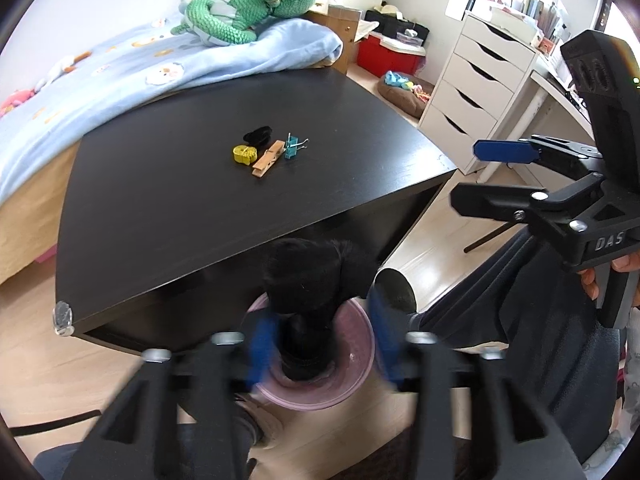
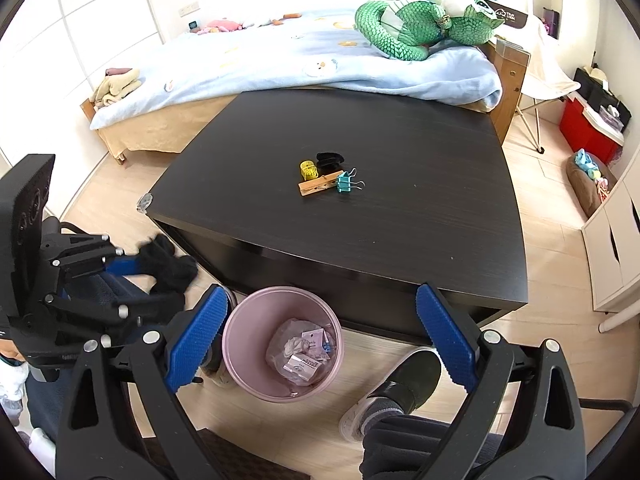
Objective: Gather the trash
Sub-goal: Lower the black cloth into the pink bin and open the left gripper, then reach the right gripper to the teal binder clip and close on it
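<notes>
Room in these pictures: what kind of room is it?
Most likely a bedroom, maybe a child's. There is a bed with a blue blanket, a green plush toy lying on it, and white drawers by the window.

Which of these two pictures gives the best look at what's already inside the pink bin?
The right wrist view: it looks straight into the pink bin, showing crumpled plastic and small cartons. In the left wrist view, a black fuzzy item covers the bin's opening.
</notes>
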Available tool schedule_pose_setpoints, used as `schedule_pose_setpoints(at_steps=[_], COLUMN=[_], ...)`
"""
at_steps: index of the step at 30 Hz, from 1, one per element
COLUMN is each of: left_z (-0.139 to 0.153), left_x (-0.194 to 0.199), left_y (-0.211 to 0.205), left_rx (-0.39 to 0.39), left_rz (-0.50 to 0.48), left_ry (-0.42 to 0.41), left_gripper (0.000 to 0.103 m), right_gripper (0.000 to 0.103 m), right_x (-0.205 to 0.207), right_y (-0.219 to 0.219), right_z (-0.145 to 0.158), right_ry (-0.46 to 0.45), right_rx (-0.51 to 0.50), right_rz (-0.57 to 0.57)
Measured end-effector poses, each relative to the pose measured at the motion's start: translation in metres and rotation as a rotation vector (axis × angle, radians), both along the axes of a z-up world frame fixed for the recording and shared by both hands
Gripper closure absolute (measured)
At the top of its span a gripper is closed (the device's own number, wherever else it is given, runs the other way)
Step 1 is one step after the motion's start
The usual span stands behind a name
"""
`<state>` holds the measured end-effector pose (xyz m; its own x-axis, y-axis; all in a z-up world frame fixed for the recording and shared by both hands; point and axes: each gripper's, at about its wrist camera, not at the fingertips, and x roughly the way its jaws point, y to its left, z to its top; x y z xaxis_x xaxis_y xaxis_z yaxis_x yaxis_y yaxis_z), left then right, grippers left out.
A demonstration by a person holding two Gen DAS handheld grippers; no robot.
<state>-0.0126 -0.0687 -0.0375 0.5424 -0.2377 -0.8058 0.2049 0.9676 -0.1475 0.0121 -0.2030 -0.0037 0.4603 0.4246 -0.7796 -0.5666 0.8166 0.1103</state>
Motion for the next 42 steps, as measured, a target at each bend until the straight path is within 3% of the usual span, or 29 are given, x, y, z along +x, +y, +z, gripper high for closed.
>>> schedule_pose_setpoints(at_steps=[1, 2, 3, 7, 27, 42], left_z=[-0.001, -0.001, 0.0, 0.001, 0.011, 0.024], left_x=[0.0, 0.001, 0.001, 0.003, 0.014, 0.068], left_y=[0.001, 0.003, 0.005, 0.01, 0.037, 0.068], left_rx=[-0.001, 0.0, 0.002, 0.019, -0.026, -0.023], left_rz=[0.011, 0.022, 0.038, 0.072, 0.148, 0.146], left_ry=[0.0, -0.002, -0.013, -0.019, -0.088, -0.14], left_gripper=[0.034, 0.017, 0.012, 0.008, 0.008, 0.008], right_gripper=[0.008, 0.008, 0.008, 0.007, 0.004, 0.004], right_x=[0.0, 0.0, 0.0, 0.001, 0.014, 0.073], right_y=[-0.001, -0.001, -0.002, -0.002, 0.01, 0.042], right_z=[0.0, 0.0, 0.0, -0.001, -0.006, -0.002], right_ry=[-0.001, -0.001, -0.002, -0.002, 0.008, -0.016], right_rx=[0.001, 0.001, 0.001, 0.003, 0.009, -0.06], right_rz=[-0.002, -0.003, -0.004, -0.008, 0.015, 0.077])
